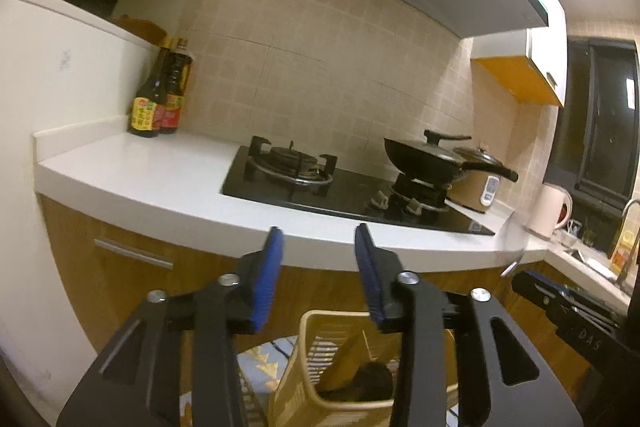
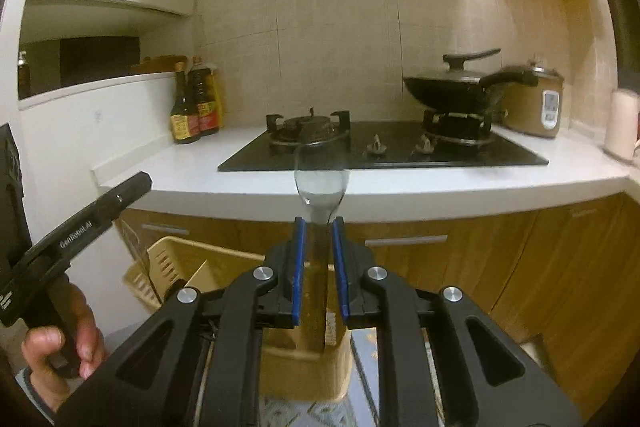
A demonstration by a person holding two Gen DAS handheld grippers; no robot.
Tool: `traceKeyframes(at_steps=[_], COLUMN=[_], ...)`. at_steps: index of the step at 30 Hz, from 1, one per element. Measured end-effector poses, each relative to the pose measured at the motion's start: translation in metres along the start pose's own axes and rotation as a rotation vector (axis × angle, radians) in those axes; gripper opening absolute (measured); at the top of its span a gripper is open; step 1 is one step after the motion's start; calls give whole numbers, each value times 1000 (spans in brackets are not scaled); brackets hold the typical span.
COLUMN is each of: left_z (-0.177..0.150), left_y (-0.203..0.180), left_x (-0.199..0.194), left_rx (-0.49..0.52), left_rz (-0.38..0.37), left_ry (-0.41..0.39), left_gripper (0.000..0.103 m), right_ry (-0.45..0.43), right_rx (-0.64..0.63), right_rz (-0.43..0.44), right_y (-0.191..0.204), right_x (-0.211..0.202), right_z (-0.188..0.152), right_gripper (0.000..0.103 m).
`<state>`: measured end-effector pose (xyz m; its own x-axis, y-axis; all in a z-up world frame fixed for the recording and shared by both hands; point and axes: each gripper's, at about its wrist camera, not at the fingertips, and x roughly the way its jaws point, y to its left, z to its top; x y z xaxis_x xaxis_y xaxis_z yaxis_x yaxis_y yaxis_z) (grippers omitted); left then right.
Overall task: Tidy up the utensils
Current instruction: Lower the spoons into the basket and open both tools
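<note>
My right gripper (image 2: 319,225) is shut on the flat handle of a metal spoon (image 2: 320,183), whose bowl points up in front of the counter edge. A beige slotted utensil basket (image 2: 176,263) stands below and left of it, on a lower surface; it also shows in the left wrist view (image 1: 344,359) with a dark utensil head inside. My left gripper (image 1: 320,239) is open and empty, above that basket. The left gripper body (image 2: 76,227) shows at the left of the right wrist view, and the right gripper body (image 1: 568,307) shows at the right of the left wrist view.
A white counter (image 2: 192,167) carries a black gas hob (image 2: 384,151), a lidded wok (image 2: 452,87), a rice cooker (image 2: 536,103), sauce bottles (image 2: 192,107) and a white kettle (image 1: 550,211). Wooden cabinet fronts (image 2: 500,267) lie below. A sink area (image 1: 592,259) is at far right.
</note>
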<state>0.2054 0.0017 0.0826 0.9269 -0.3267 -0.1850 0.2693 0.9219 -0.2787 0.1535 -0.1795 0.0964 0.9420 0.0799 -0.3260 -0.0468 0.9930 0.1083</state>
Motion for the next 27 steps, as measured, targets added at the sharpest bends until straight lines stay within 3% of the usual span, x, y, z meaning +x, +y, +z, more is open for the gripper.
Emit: traceKeyframes(at_steps=[8,12,15,17,22,27], left_z=[5,12,19,20,5,-29], left_y=[5,2,-1,-1,-1,0], left_x=[-39,-65,-83,-95,-113,-110], left_rx=[-28,-6,1,-5,-10,7], left_rz=[-29,-27,-40,-49,-71,-66], left_ry=[32,21,26,34,111,294], left_gripper=[41,42,49,49,59,59], right_ry=[20,33,34,41,127,267], right_rx=[39,62,63,64,78,84], right_rz=[28,46,34,34,31,26], right_y=[-5,-6,-5,-3,2,8], right_x=[-39,-61,-79,-90,-106,-103], right_z=[-7,-6,-6,-8,-23,-48], right_gripper=[12,19,27,30,31,31])
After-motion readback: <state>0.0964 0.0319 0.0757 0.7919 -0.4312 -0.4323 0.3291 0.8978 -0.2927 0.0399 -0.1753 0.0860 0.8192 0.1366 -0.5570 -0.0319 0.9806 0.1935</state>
